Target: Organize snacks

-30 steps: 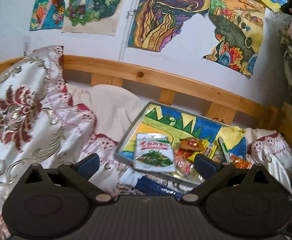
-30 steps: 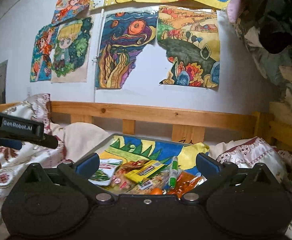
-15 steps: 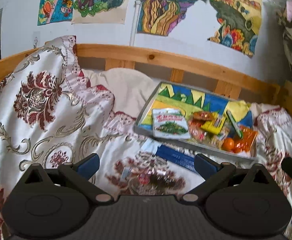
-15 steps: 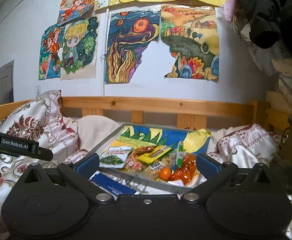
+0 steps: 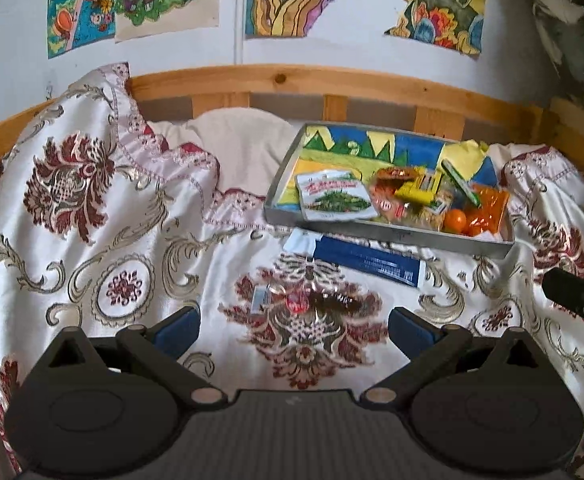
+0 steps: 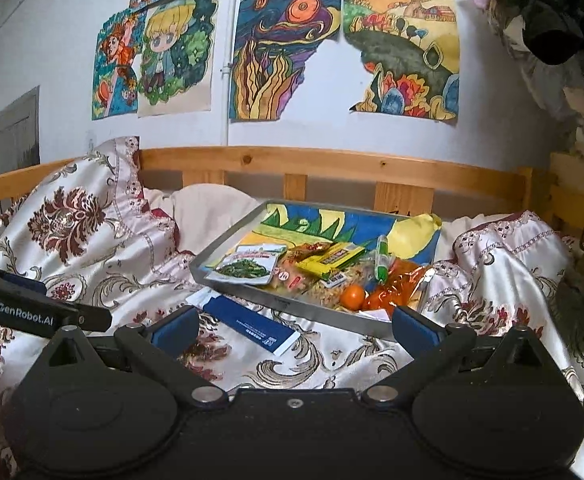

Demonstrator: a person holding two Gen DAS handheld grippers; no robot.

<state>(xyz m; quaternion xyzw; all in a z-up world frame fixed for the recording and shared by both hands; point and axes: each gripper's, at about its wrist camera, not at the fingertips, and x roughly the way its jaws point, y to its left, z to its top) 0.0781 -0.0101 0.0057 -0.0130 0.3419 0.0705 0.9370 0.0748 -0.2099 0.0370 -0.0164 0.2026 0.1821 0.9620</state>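
A grey tray [image 5: 388, 233] [image 6: 292, 304] lined with a colourful drawing lies on the bed. It holds a green vegetable packet [image 5: 334, 197] [image 6: 248, 269], a yellow packet [image 5: 418, 191] [image 6: 330, 258], a green pen [image 6: 381, 264], an orange ball [image 5: 455, 219] [image 6: 352, 296] and orange packets [image 5: 488, 208]. A blue and white packet [image 5: 366, 260] [image 6: 252, 324] lies on the cloth before the tray. A small clear wrapper [image 5: 292, 300] lies nearer. My left gripper [image 5: 294, 326] is open and empty, well short of the tray. My right gripper [image 6: 292, 324] is open and empty.
A floral satin cover [image 5: 92, 208] [image 6: 72, 216] drapes the bed, bunched high at left. A wooden bed rail [image 5: 332, 84] [image 6: 332, 164] and a wall with drawings stand behind. The right gripper's side shows at the left view's right edge [image 5: 576, 296].
Both grippers have pulled back from the tray, which now looks smaller and farther. More of the cover and the blue packet show. Both stay open.
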